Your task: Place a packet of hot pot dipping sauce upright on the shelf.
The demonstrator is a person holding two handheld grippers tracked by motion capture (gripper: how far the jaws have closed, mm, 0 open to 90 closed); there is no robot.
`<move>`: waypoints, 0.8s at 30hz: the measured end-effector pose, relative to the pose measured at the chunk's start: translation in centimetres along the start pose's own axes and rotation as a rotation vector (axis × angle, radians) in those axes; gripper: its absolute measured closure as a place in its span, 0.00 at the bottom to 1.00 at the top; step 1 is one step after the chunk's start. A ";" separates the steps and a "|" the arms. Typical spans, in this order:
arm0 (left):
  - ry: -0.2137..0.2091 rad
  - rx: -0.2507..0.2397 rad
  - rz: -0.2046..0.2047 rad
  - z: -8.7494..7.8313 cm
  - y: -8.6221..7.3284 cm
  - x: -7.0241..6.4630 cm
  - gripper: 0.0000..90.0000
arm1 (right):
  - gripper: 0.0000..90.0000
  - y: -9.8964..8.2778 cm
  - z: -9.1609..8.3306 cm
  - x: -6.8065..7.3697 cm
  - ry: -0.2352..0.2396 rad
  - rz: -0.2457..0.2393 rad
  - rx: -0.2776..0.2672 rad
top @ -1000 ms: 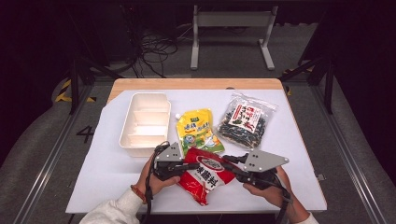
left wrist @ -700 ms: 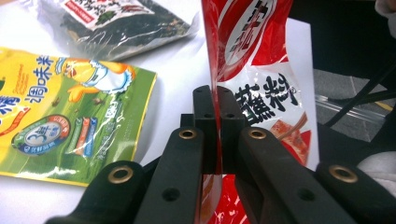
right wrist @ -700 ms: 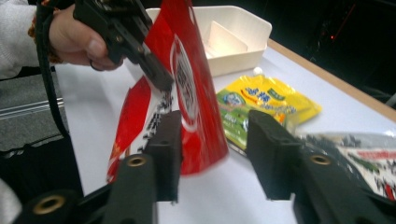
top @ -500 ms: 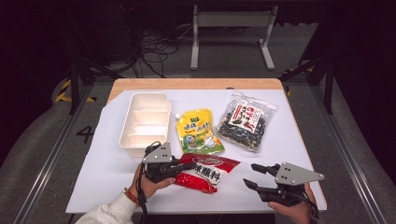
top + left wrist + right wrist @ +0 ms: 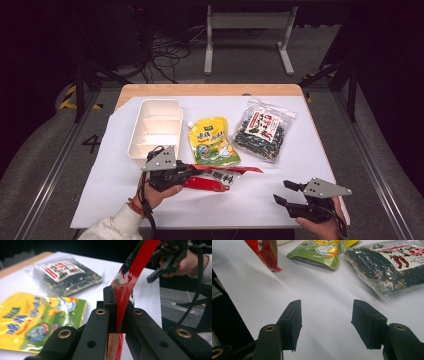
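Note:
My left gripper (image 5: 192,171) is shut on the edge of a red snack packet (image 5: 220,176), which lies tilted near the table's front middle. In the left gripper view the red snack packet (image 5: 130,280) stands on edge, pinched between the jaws. My right gripper (image 5: 282,193) is open at the front right corner, away from the packet, with nothing between its fingers (image 5: 292,322). A yellow-green pouch (image 5: 212,142) and a clear bag of dark dried food (image 5: 261,130) lie flat behind them.
A white divided tray (image 5: 155,131) stands at the left of the white table cover (image 5: 250,200), beside the pouch. The table's front edge is just under both hands. A dark floor with cables and a metal stand lies beyond the far edge.
The right gripper let go of the red packet, opened and drew back to the front right corner. The left gripper kept its hold and the packet turned on edge.

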State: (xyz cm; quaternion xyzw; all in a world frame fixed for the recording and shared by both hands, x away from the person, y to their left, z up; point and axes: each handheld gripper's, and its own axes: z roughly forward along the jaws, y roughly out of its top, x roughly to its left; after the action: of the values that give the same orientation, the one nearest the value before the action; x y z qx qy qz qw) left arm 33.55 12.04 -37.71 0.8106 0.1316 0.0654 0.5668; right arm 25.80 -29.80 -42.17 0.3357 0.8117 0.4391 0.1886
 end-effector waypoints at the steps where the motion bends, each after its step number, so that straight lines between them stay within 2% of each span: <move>1: 0.010 -0.009 0.004 -0.4 0.3 0.3 1.00 | 0.44 0.0 0.2 0.0 -0.002 0.005 0.000; 15: 0.114 -0.076 0.003 -4.1 1.9 3.1 1.00 | 0.41 0.0 1.2 0.7 0.001 -0.033 0.015; 24: 0.169 -0.081 0.013 -5.6 3.0 4.3 1.00 | 0.40 0.0 1.5 1.0 0.002 -0.058 0.022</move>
State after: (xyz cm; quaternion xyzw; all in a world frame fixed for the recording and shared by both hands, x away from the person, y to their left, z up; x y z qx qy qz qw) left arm 36.69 17.41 -33.13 0.7795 0.1710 0.1424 0.5855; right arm 25.96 -28.23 -42.99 0.3138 0.8260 0.4249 0.1966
